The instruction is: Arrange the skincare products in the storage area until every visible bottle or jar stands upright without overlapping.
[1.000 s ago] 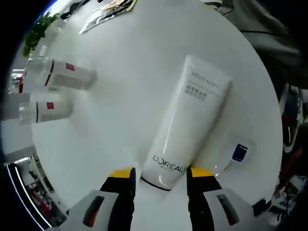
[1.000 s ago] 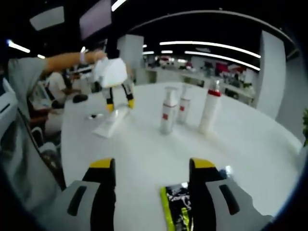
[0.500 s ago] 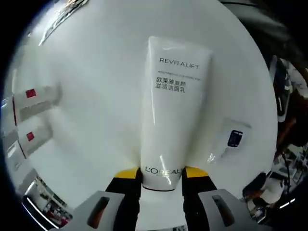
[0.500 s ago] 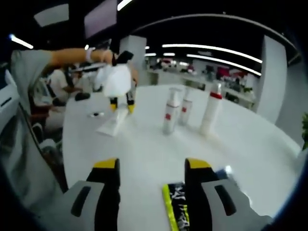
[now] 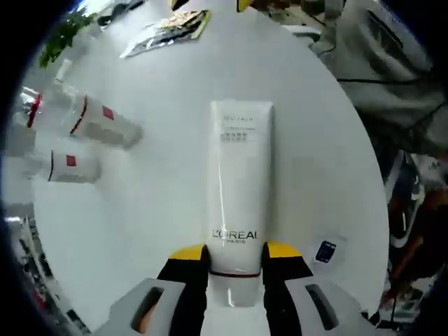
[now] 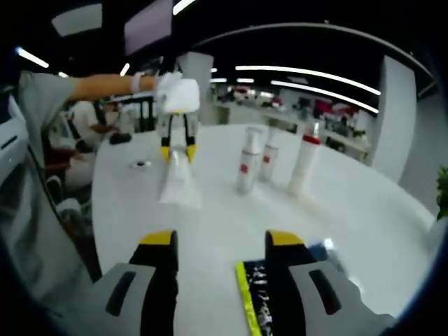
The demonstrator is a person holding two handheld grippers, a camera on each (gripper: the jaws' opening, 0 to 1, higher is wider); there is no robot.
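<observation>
L'Oréal tube (image 5: 239,192) sits clamped at its cap end between the left gripper's (image 5: 234,250) fingers, its long axis running straight out ahead of them over the white bench (image 5: 168,182), while the right gripper's (image 6: 218,239) fingers hang apart, empty, well away

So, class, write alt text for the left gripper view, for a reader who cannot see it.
The left gripper has its yellow-tipped fingers closed on the cap end of a white L'Oreal tube over a round white table. Two bottles with red labels stand at left, and a foil sachet lies at the top.
</observation>
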